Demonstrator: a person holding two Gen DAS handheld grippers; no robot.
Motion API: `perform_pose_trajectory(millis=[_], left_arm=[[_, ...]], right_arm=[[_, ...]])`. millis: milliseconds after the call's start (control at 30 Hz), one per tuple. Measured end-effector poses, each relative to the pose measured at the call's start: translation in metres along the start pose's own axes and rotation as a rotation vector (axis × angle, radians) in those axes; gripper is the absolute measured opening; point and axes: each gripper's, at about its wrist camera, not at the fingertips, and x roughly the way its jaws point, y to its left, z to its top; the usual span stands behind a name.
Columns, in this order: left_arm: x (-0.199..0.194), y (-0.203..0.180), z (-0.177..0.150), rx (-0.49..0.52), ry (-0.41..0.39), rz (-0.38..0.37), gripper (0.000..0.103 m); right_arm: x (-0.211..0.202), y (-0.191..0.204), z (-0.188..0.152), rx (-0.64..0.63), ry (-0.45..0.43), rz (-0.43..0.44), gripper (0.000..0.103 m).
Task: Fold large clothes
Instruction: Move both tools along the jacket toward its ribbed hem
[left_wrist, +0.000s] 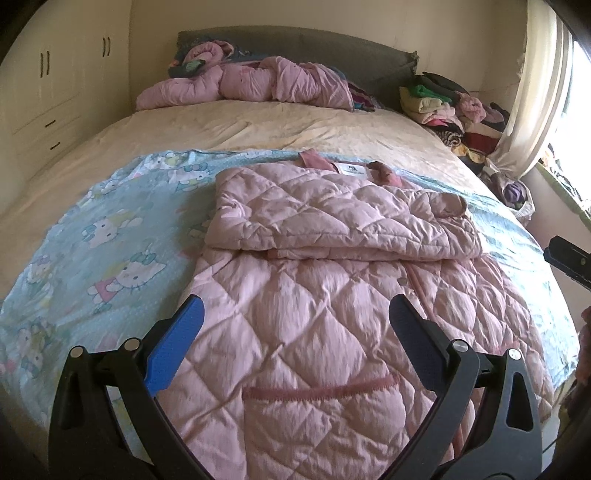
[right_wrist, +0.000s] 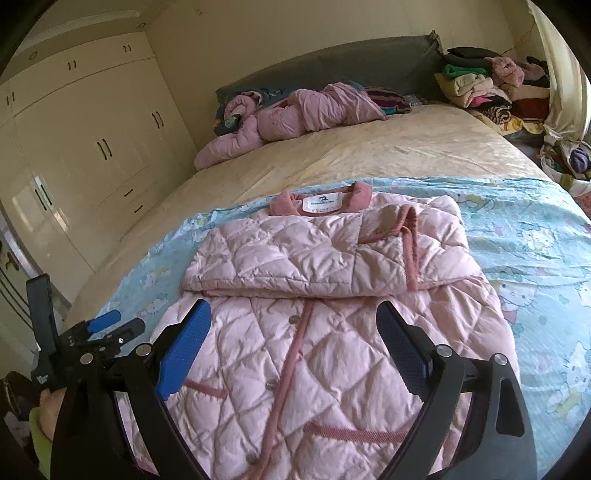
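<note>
A pink quilted jacket (left_wrist: 314, 295) lies flat on a light blue cartoon-print sheet (left_wrist: 110, 229) on the bed, collar and white label at the far end. Both sleeves are folded across its chest. It also shows in the right wrist view (right_wrist: 314, 295). My left gripper (left_wrist: 295, 310) is open and empty, held above the jacket's lower half near a pocket. My right gripper (right_wrist: 293, 315) is open and empty above the buttoned front. The left gripper also shows at the left edge of the right wrist view (right_wrist: 110, 325).
A rumpled pink jacket (left_wrist: 251, 83) lies by the grey headboard (left_wrist: 332, 48). A pile of folded clothes (left_wrist: 450, 107) sits at the far right corner by the curtain (left_wrist: 532, 92). White wardrobes (right_wrist: 92, 140) stand to the left. The cream bedspread (left_wrist: 258, 129) stretches beyond the sheet.
</note>
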Motion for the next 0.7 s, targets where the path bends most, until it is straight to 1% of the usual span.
perform_pose_trajectory(millis=[433, 700], left_arm=[[-0.021, 0.002, -0.022, -0.004, 0.012, 0.012, 0.094], [-0.03, 0.007, -0.039, 0.005, 0.034, 0.046, 0.094]], right_arm=[[-0.04, -0.018, -0.024, 0.0, -0.013, -0.043, 0.09], [-0.056, -0.034, -0.045, 0.022, 0.006, -0.072, 0.09]])
